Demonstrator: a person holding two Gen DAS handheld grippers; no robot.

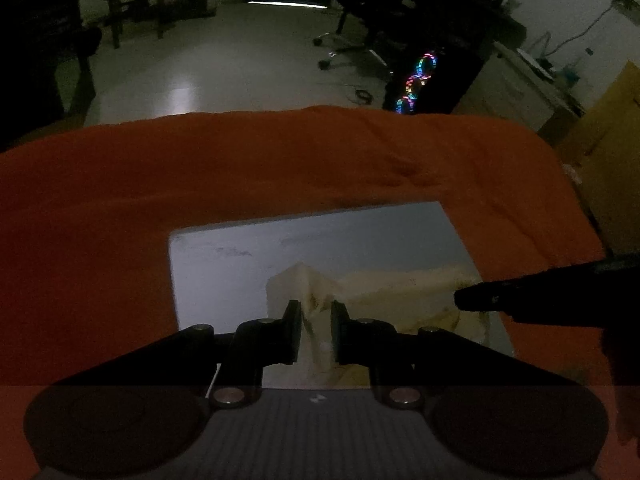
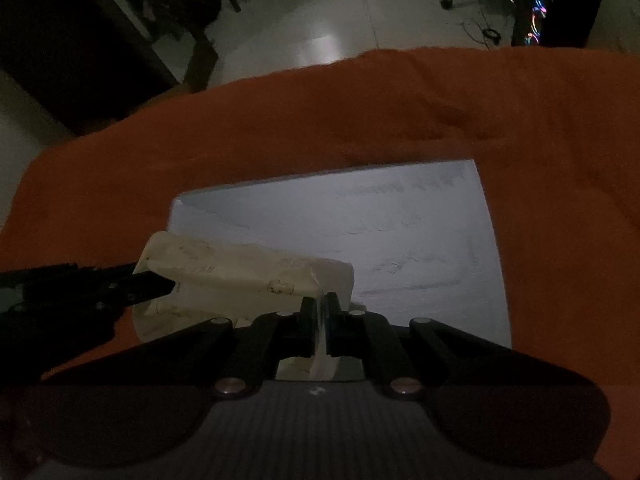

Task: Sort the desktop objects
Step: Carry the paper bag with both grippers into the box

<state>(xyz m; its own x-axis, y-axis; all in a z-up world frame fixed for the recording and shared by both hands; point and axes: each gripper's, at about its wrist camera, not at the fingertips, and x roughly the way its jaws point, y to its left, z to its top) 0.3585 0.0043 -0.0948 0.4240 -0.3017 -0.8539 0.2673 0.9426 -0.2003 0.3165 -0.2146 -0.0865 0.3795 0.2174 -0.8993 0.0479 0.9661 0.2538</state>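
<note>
A: Nearest the lens, the left gripper (image 1: pixel 316 330) is pinching a bunched-up peak of the cream cloth (image 1: pixel 308 284); its jaws are standing nearly together, with only that fold between them.

B: And the right gripper (image 2: pixel 320 326) is doing the same at the other end. Its jaws are sitting almost fully closed, clamping a thin edge of the cream cloth (image 2: pixel 240 268).

A: So both are gripping one piece of fabric. Where is it lying?

B: It is stretching between the two grippers over the pale board (image 1: pixel 240 256), near that board's closer edge. From the right wrist view the pale board (image 2: pixel 400 220) is showing faint scribbles, and the cloth is carrying small printed marks too.

A: The board itself is resting on the surface, which an orange cover (image 1: pixel 240 160) is draping. In the left view, the right gripper's dark tip (image 1: pixel 472 300) is coming in from the right, touching the cloth's far end.

B: Beyond the orange cover (image 2: pixel 320 120), the room is looking dim; a computer case with coloured fan lights (image 1: pixel 416 80) is glowing on the floor.
</note>
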